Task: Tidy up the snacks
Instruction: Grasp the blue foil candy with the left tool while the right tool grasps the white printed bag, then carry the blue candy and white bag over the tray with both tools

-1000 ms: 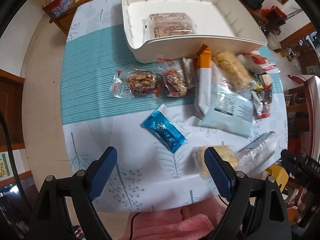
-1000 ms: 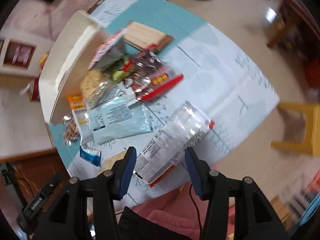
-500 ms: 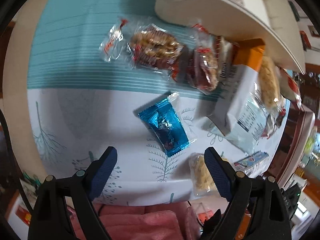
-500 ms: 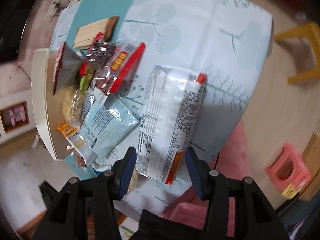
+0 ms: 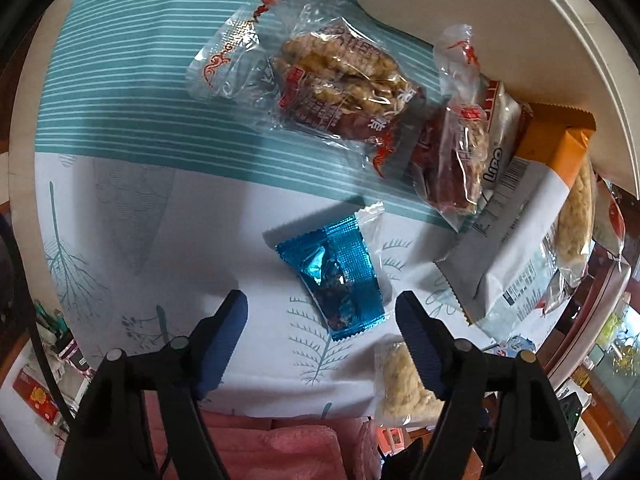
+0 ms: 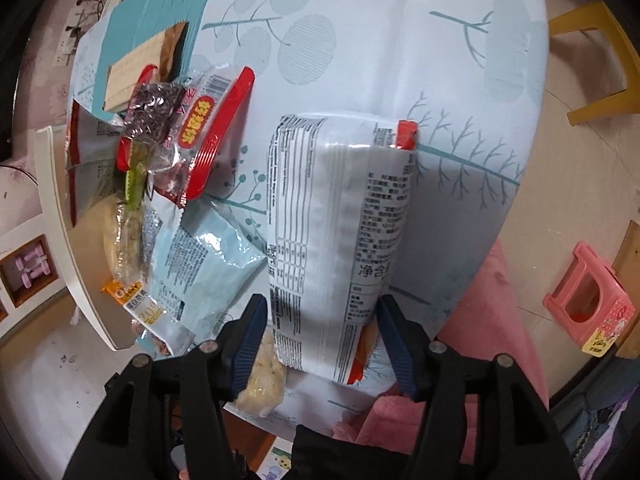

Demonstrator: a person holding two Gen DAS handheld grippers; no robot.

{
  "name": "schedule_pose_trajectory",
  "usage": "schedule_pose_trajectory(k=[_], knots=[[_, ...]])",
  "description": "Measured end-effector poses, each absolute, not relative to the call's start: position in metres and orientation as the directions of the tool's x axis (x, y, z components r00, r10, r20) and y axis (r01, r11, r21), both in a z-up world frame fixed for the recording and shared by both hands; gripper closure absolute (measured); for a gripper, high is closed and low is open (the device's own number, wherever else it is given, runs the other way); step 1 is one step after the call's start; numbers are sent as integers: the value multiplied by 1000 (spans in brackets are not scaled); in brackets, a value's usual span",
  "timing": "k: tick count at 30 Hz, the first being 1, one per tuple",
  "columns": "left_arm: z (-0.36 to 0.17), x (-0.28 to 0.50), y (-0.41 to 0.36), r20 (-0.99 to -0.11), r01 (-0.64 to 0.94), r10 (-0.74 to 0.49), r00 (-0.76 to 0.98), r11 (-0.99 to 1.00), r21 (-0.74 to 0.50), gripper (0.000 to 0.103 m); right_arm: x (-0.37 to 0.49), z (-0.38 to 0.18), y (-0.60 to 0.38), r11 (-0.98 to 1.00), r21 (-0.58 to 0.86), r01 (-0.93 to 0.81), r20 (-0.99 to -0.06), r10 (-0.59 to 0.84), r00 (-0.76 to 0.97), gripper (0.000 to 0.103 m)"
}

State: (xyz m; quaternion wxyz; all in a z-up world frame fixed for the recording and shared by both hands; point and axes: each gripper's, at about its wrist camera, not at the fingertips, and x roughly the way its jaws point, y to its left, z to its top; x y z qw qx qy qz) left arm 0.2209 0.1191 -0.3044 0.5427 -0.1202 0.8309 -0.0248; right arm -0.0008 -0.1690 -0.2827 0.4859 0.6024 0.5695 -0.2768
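Down through my left wrist camera, my left gripper [image 5: 320,312] hangs over the white tablecloth with teal leaf print [image 5: 160,240]. Its jaws have just been narrowing, yet they stand well apart, with the small blue foil snack packet [image 5: 336,272] lying between and just beyond the blue fingertips [image 5: 230,320], touched by neither. The packet's long axis runs diagonally, from upper left by the teal striped band toward lower right near my right-hand finger. Beyond it lie two clear wrappers of brown nut brittle with red print [image 5: 344,84], side by side, next to the white plastic tray [image 5: 500,40]. A white pouch with an orange end [image 5: 528,208] leans against the tray's rim, pointing up and right. A pale puffed-rice cake in a clear wrapper [image 5: 400,380] sits at the table edge beside my right-hand finger.

Through the right wrist camera, my right gripper [image 6: 320,320] straddles the near end of the long white noodle-style pack with black print and red corners [image 6: 340,220]. Its jaws have just been widening; the pads sit just beside the pack's edges, and I cannot tell whether they press it. The pack's long axis runs straight away from me, its red tab at the far end. Left of it lie a pale blue printed bag [image 6: 200,256] and a red-edged clear bag of dark snacks [image 6: 192,120].
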Motion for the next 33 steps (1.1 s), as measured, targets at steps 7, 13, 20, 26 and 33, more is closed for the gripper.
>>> schedule_pose_trajectory(k=[7, 13, 20, 26, 33], knots=[[-307, 221, 116, -898, -185, -217, -383, 970, -155, 37, 7, -298, -168, 153, 234, 960, -885, 442, 145, 39], [-312, 228, 110, -894, -213, -221, -389, 966, -146, 43, 11, -310, -169, 165, 196, 967, -883, 458, 101, 37], [-318, 228, 97, -899, -207, -190, -395, 972, -114, 58, 23, -317, -167, 218, 177, 960, -880, 472, 55, 32], [-317, 226, 85, -901, -196, -192, -388, 973, -123, 71, 31, -315, -160, 265, 169, 949, -888, 458, 30, 37], [-314, 223, 87, -891, -175, -203, -407, 974, -142, 73, 21, -309, -151, 273, 204, 940, -901, 429, 71, 44]])
